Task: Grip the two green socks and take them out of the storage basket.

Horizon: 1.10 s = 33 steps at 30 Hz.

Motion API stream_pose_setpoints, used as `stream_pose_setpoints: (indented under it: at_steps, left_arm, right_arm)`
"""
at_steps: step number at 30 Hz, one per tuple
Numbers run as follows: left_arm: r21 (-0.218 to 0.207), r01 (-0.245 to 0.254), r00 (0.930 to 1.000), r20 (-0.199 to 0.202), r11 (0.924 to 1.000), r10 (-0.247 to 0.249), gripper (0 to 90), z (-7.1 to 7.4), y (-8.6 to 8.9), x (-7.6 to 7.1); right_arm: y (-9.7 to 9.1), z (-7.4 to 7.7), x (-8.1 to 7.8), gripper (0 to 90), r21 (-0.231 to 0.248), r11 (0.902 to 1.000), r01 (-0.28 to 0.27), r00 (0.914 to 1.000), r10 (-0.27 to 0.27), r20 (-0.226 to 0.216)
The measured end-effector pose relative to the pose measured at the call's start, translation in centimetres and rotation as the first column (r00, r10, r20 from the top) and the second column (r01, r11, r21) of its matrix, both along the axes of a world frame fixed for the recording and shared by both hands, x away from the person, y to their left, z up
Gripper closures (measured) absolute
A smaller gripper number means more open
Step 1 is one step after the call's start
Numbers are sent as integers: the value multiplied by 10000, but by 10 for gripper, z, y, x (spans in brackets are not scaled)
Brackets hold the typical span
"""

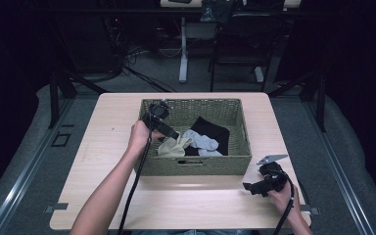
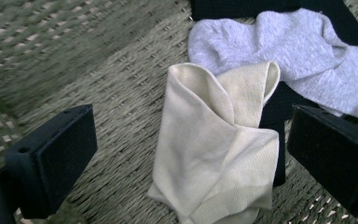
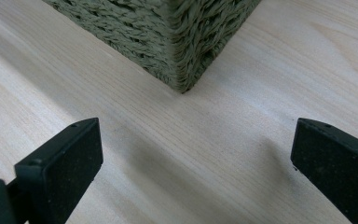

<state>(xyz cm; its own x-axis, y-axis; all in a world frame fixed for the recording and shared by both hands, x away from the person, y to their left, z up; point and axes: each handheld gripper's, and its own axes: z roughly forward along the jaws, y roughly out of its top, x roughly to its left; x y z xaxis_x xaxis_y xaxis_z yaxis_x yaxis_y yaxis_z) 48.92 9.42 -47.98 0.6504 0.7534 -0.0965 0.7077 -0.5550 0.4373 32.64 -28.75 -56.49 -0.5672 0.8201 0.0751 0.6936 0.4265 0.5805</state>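
No readable text, no labels, brands or nos. on basket (image 1: 196,165), socks, table.

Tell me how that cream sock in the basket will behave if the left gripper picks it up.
The cream sock lies folded and creased, so it will probably droop and unfold when lifted. It looks thin, likely very light. Its knit surface should grip the open left gripper well.

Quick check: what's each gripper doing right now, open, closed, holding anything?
Left gripper: open, holding nothing, over the cream fabric sock in the woven green basket.
Right gripper: open, empty, above the wooden table.
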Motion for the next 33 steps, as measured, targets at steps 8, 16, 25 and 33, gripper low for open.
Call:
stream_pose_setpoints:
  at_steps: [8,16,25,33]
  left_arm:
    - [-148,316,9975,-634,9994,-325,197,-14,-7,9]
    - [113,509,9930,-1071,9986,-494,318,-26,-14,12]
    - [362,554,9885,-1428,9978,-497,646,-35,-20,13]
    - [349,722,9927,-989,9968,-684,860,-24,-18,7]
  right_arm:
    - [0,0,0,14,53,10000,-21,10000,21,-87]
    - [0,0,0,14,57,10000,-28,10000,29,-94]
    - [0,0,0,15,40,10000,-16,10000,17,-96]
    - [0,0,0,15,-13,10000,-56,9999,56,-103]
